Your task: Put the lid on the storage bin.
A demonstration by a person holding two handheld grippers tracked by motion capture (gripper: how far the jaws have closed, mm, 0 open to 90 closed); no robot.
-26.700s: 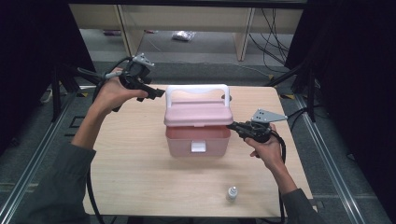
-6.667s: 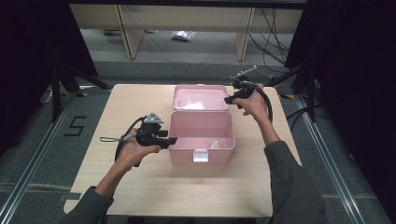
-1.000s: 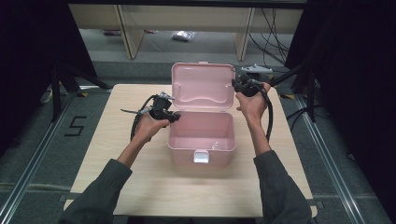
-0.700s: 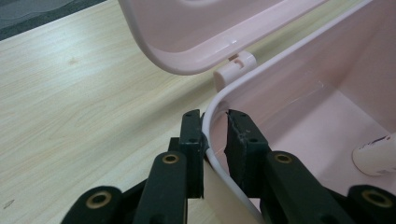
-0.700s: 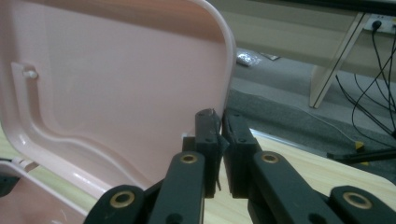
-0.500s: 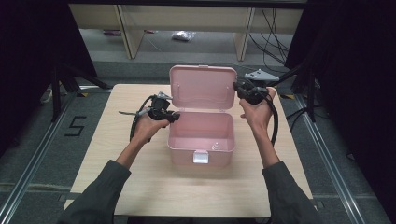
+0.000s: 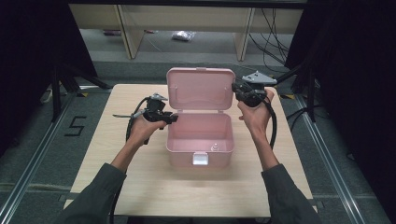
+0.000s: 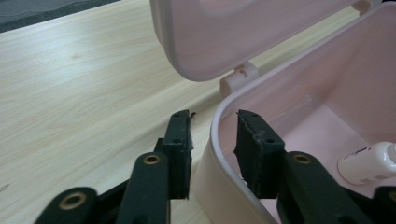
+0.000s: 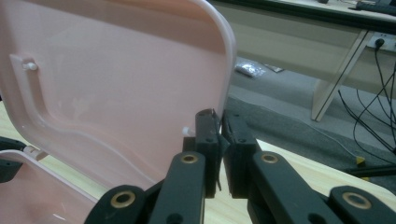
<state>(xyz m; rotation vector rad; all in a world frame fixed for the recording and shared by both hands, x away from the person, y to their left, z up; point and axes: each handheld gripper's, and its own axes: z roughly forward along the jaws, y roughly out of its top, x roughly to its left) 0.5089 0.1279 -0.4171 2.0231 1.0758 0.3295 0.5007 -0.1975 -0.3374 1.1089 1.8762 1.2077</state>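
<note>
A pink box (image 7: 181, 156) stands open mid-table, its lid (image 7: 201, 88) raised upright behind it. A small white bottle (image 7: 215, 148) lies inside on the bottom, seen too in the left gripper view as the bottle (image 8: 369, 163). My left gripper (image 7: 173, 119) straddles the box's left wall (image 8: 210, 186). Its jaws have just been opening, and both pads now stand off the wall. My right gripper (image 7: 236, 87) is at the lid's right edge. In the right gripper view the gripper (image 9: 217, 114) is shut on the rim of the lid (image 9: 116, 70).
The light wooden table (image 7: 140, 177) has bare room on all sides of the box. Past its far edge the floor holds table legs (image 7: 243, 37), loose cables (image 7: 275, 32) and a plastic bag (image 7: 183, 35). Dark curtains flank both sides.
The right hand has shifted slightly right and down along the lid's edge, and the lid stays raised. The left hand has kept its place at the box's left wall.
</note>
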